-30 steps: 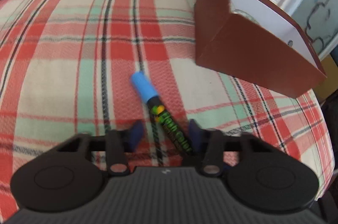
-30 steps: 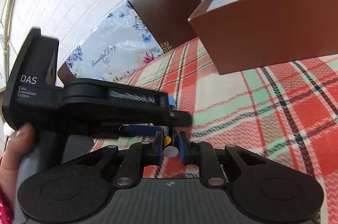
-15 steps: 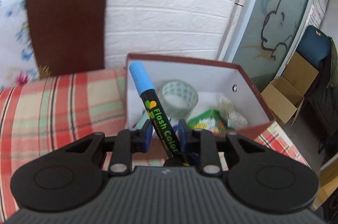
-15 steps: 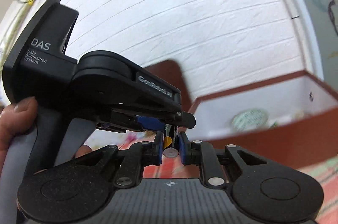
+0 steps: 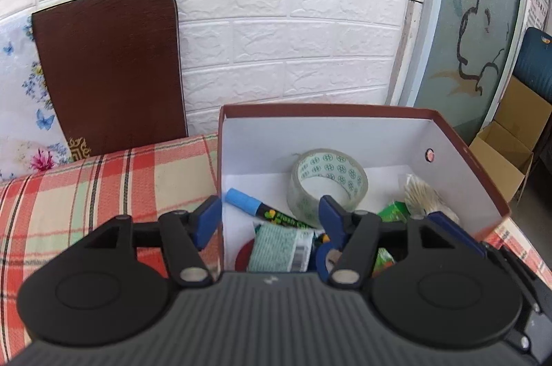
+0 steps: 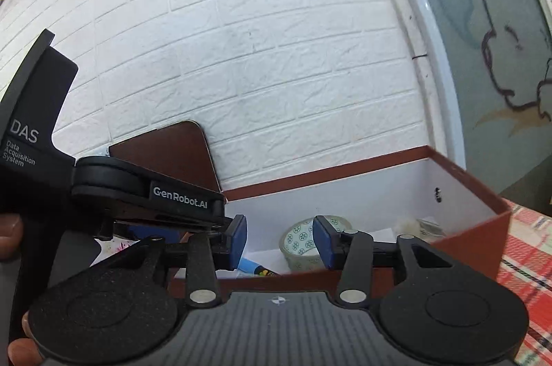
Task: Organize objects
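The blue-capped black marker [image 5: 255, 209] lies loose inside the brown box [image 5: 345, 109], against its white left wall and beside a roll of clear tape [image 5: 327, 179]. Above the box's near-left corner my left gripper [image 5: 269, 218] hangs with its jaws opening and nothing pressed between the pads. My right gripper [image 6: 281, 240] hovers at the box's near rim [image 6: 310, 278], its jaws also opening and empty. Past its pads I see the marker [image 6: 253, 267] and the tape [image 6: 303, 241]. The left tool's black housing [image 6: 148, 193] fills the left of that view, with a hand on its grip.
The box also holds a green packet [image 5: 393, 210], a bag of cotton swabs [image 5: 424, 197] and a teal-and-white packet [image 5: 283, 245]. It stands on a plaid cloth [image 5: 86, 186]. A brown board [image 5: 110, 69] leans on the brick wall. A cardboard carton [image 5: 507, 138] sits on the floor right.
The marker went from the plaid cloth, up over the box in the left gripper with the right gripper shut on its end. Both grippers have opened and it now lies in the box.
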{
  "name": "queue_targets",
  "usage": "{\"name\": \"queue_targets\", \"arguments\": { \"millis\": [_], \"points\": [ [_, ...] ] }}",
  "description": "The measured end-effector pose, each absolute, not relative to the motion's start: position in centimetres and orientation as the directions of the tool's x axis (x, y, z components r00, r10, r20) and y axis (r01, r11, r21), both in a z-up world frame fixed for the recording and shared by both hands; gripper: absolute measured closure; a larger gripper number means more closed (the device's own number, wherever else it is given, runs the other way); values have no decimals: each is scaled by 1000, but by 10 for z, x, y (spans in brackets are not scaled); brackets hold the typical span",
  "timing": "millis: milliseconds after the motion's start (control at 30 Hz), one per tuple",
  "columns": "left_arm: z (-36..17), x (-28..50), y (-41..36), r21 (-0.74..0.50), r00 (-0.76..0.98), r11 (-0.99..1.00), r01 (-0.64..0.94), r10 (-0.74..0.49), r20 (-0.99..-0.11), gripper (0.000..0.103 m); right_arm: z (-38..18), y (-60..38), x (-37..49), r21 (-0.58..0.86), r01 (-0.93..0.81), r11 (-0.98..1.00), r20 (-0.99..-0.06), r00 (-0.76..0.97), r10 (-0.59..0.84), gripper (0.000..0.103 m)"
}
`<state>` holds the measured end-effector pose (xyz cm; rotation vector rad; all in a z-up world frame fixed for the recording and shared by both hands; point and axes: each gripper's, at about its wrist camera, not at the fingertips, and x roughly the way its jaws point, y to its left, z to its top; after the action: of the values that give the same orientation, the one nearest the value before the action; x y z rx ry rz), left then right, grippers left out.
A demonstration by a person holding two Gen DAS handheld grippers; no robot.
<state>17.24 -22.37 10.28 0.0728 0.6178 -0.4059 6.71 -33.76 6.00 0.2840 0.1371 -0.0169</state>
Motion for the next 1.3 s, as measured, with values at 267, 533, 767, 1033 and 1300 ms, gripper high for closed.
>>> {"name": "queue_targets", "arguments": {
  "millis": [267,533,767,1033,1300],
  "points": [
    [81,125,-175,-91,724,932,350,-331,-605,36,52,-321,14,204,33,978,-197,980,8,53],
    [57,85,-136,-60,687,970,236,-210,-696,36,57,-317,-15,197,83,977,-321,947,-16,53],
    [69,55,-125,-42,719,971,235,-202,-665,35,75,-321,-45,198,113,974,-326,945,-43,49],
    [83,30,-108,-33,754,976,217,-188,-629,16,90,-304,-66,177,137,975,-314,946,-76,24],
    [92,17,-103,-33,774,975,221,-196,-602,6,99,-295,-83,155,141,978,-304,949,-89,23]
  ]
}}
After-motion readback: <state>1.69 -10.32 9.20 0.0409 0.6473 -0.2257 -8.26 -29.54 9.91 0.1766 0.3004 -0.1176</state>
